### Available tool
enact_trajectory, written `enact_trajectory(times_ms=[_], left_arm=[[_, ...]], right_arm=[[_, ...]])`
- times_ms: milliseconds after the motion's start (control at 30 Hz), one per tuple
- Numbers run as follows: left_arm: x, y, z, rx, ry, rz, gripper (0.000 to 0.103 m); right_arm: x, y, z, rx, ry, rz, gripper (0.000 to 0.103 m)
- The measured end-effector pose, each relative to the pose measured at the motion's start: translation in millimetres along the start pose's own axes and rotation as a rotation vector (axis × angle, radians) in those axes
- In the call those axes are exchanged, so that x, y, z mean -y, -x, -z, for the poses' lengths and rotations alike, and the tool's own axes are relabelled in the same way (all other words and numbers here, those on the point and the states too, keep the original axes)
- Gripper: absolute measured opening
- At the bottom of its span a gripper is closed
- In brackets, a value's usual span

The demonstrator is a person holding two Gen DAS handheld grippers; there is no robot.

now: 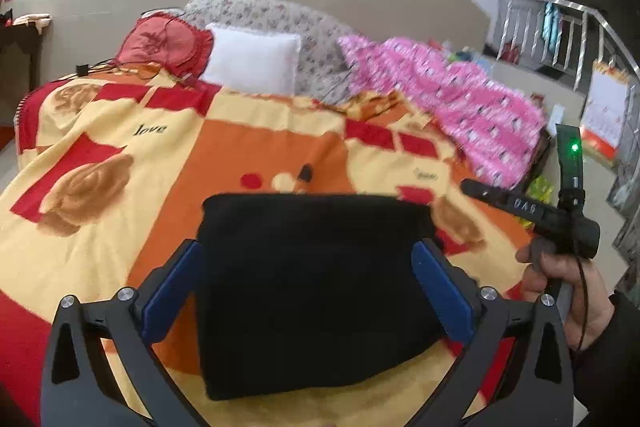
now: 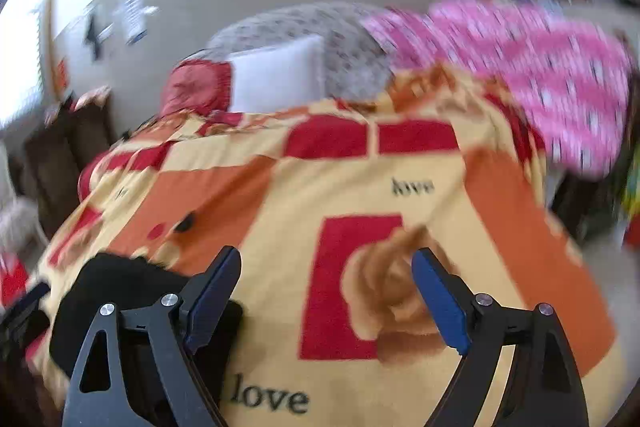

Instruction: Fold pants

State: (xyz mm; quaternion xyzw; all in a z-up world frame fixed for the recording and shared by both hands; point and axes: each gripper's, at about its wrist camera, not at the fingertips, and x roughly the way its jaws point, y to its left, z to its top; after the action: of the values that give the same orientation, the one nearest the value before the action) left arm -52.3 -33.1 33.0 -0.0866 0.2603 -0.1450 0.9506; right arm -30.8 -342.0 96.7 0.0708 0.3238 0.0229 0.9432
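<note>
The left gripper [image 1: 308, 291] stands spread wide, its blue pads either side of the folded black pants [image 1: 316, 291] and clear of the cloth. The pants lie in a neat block on the near part of the orange, red and yellow blanket [image 1: 120, 147]. Just to their right, the right gripper [image 2: 326, 301] is spread too, nothing between its pads [image 2: 440, 303], over the blanket's red square.

Black pants [image 1: 316, 291], folded into a flat rectangle on the blanket [image 1: 100, 155]
</note>
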Motion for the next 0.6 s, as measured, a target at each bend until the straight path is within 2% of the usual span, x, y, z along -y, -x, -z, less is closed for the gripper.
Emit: enact_trajectory(times_ms=[67,133,233,367,600], left_arm=[[1.0,-2.5,1.7,-0.012,-0.008,-0.027,0.103],[0.6,-2.4,2.3,-0.002,-0.011,-0.059,0.103],[-3.1,-2.9,2.7,-0.002,0.008,-0.069,0.103],[-6.7,-6.8,3.9,-0.026,0.03,-0.082,0.103],[-9.4,-9.6,6.2,-0.052,0.042,-0.107,0.103]], right_arm=[[15.5,-9.5,10.5,-0.012,-0.08,-0.012,0.088],[37.8,-21.8,19.3,-0.085,-0.217,-0.063,0.084],[59.8,-18.1,26.4,-0.058,-0.337,-0.108,0.085],[68.3,-21.4,30.2,-0.091,-0.383,-0.169,0.085],[57.6,-20.0,26.9,-0.094,-0.33,-0.153,0.085]])
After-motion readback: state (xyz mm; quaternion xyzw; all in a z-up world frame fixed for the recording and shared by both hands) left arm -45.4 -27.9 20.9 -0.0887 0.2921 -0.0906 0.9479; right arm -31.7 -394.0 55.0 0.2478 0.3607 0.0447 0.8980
